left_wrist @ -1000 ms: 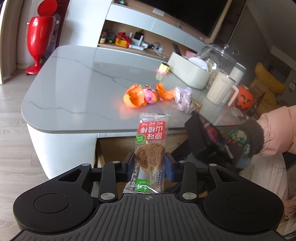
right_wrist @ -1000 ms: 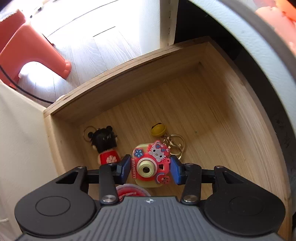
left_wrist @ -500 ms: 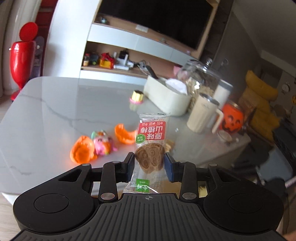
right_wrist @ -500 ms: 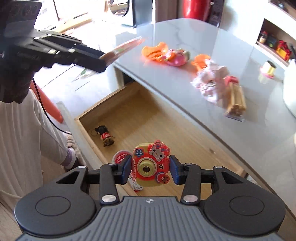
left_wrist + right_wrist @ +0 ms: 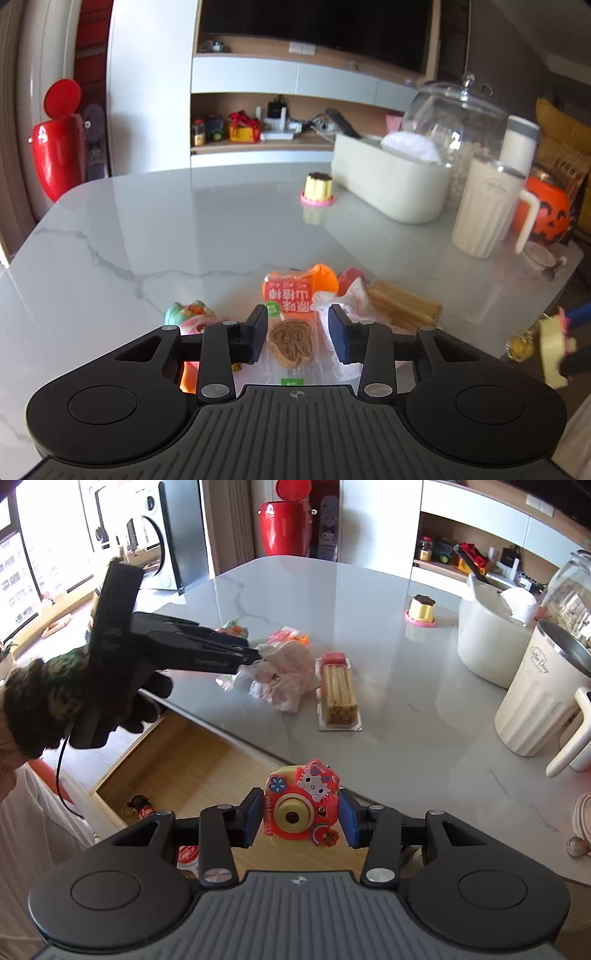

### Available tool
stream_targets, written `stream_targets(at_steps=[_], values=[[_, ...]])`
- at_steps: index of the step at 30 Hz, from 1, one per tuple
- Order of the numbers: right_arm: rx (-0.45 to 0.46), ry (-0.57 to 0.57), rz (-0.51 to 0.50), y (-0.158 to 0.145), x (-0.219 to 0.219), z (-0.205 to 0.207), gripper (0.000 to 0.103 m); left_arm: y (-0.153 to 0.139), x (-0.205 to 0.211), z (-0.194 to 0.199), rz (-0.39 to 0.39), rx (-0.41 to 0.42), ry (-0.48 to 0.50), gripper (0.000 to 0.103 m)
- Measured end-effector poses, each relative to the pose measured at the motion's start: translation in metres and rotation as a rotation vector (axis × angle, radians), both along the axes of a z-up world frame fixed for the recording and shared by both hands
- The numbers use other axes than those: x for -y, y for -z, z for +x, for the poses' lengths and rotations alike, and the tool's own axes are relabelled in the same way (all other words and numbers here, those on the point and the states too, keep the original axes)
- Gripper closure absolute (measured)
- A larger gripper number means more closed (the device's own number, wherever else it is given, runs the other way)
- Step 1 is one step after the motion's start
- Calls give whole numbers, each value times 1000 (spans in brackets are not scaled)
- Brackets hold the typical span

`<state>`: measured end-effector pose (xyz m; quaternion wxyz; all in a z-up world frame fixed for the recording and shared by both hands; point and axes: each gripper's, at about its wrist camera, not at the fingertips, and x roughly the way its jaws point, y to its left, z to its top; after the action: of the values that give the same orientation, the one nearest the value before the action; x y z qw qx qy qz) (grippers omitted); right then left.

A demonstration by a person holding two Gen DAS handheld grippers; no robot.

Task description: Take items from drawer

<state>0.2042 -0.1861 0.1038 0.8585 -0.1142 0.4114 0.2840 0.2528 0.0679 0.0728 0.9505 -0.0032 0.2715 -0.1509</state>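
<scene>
My left gripper (image 5: 297, 338) has just been opening, its jaws now clear of the snack packet (image 5: 291, 325) lying on the table (image 5: 147, 236). My right gripper (image 5: 302, 818) clamps the toy camera (image 5: 301, 803) above the open drawer (image 5: 184, 760).

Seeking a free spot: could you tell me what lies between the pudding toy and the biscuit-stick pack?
Only bare marble tabletop separates the pudding toy and the biscuit-stick pack, as the right wrist view shows.
</scene>
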Motion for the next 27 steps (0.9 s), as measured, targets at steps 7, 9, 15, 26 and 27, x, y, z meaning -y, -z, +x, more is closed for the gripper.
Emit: stream_targets(at_steps=[7,9,15,26,27], values=[[106,113,68,-29,6,51,60,-23,-32,-66,32,37,178,64],[118,118,75,-28,2,68,57,-11,-36,-75,56,-69,257,64],[-7,96,70,-1,-8,69,47,36,-28,-94,282,-327,431,64],[-315,-367,-89,102,-94,6,44,59,-57,-74,150,-413,304,65],[-333,-397,-96,109,-103,4,44,58,-64,-74,127,-409,283,65]])
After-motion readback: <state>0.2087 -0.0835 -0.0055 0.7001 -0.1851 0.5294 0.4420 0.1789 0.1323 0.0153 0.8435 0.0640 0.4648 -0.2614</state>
